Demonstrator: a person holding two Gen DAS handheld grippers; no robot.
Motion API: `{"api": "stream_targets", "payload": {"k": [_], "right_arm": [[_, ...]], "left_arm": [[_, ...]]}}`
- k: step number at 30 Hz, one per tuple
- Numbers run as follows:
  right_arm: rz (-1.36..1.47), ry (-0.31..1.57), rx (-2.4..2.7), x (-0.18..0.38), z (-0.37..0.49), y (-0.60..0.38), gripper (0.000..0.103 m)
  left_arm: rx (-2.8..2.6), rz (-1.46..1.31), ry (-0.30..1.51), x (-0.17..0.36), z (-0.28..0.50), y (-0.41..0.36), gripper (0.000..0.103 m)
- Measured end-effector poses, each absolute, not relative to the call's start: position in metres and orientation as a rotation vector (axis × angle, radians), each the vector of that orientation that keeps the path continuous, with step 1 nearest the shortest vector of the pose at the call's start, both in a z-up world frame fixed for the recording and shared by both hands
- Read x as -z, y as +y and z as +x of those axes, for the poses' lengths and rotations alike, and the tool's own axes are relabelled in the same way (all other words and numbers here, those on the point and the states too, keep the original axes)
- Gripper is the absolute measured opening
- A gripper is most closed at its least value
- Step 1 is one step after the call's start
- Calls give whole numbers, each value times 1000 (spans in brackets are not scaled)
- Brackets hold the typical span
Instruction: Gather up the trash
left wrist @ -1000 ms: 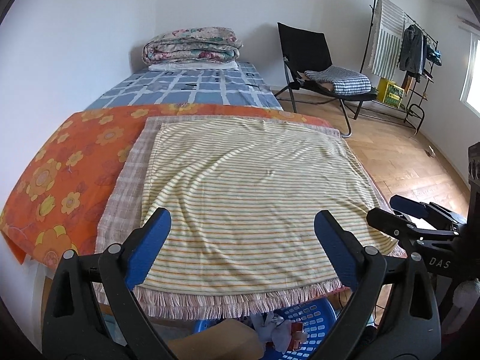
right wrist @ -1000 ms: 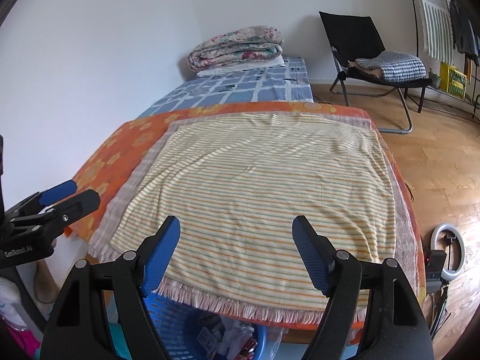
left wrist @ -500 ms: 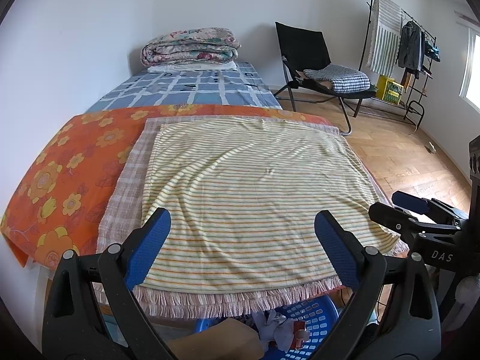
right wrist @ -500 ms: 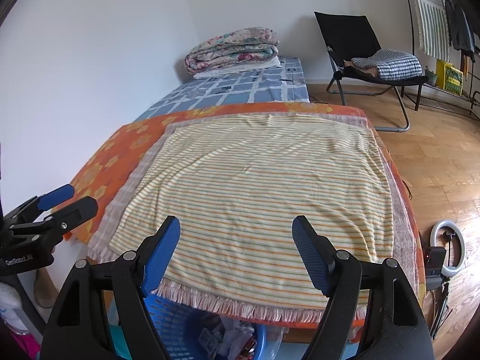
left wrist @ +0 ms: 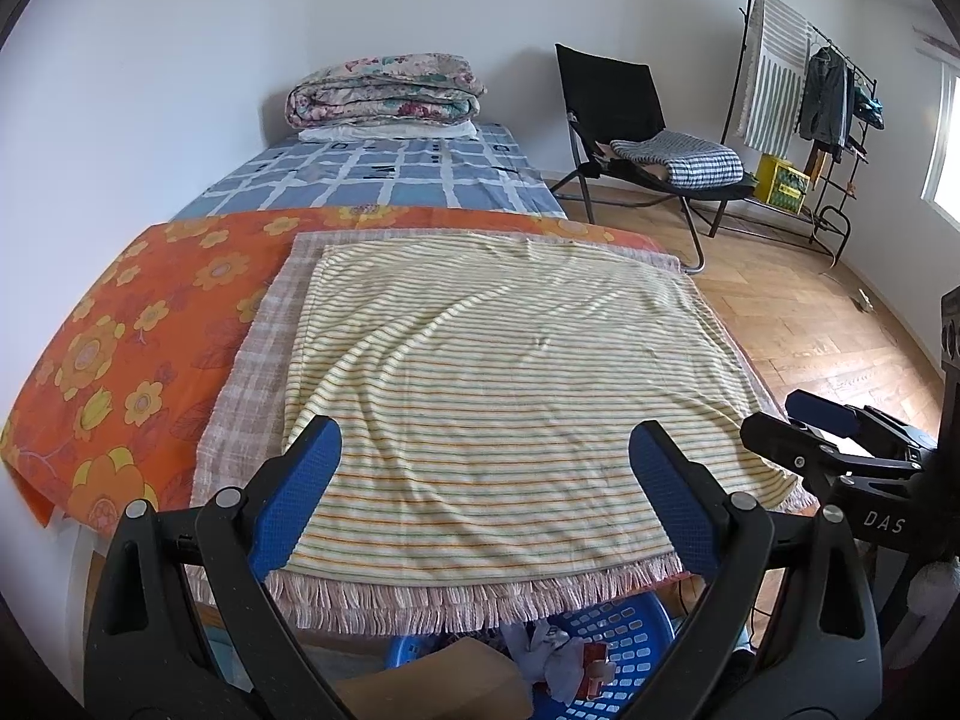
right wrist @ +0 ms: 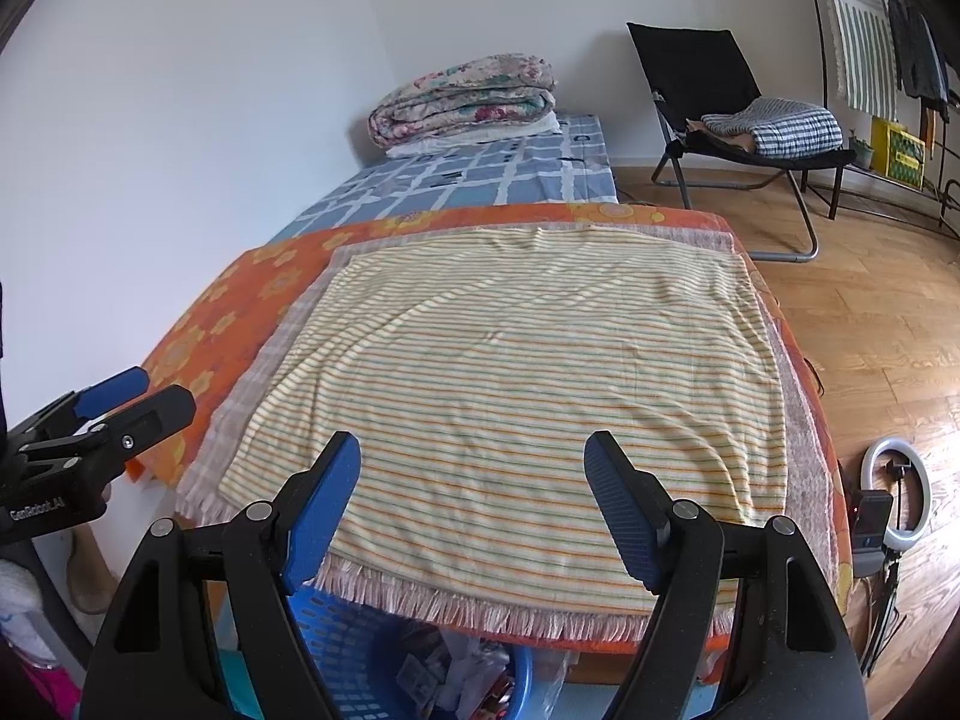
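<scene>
White letters "DAS" stand on the black body of the right gripper (left wrist: 834,432), seen at the right edge of the left wrist view. "GenRobot.AI" in small white letters stands on the black body of the left gripper (right wrist: 120,405), at the left edge of the right wrist view. Dark marks on the blue sheet (left wrist: 390,171) are too small to read.

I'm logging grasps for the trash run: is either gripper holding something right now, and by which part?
Nothing is held. The left gripper and right gripper both stand open above the striped cloth, with nothing between their fingers. The trash sits in the blue basket below.
</scene>
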State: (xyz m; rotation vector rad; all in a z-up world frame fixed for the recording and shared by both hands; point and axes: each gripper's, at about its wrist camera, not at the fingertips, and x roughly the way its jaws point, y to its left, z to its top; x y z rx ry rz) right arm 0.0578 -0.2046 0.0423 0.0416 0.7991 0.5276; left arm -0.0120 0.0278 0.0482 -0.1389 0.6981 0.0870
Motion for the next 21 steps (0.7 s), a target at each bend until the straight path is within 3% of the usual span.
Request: {"api": "stream_targets", "payload": {"k": [21], "right_arm": [[44, 807, -525, -41, 57, -204, 77]], "left_arm": [[-89, -117, 710, -47, -11, 22, 99]]}}
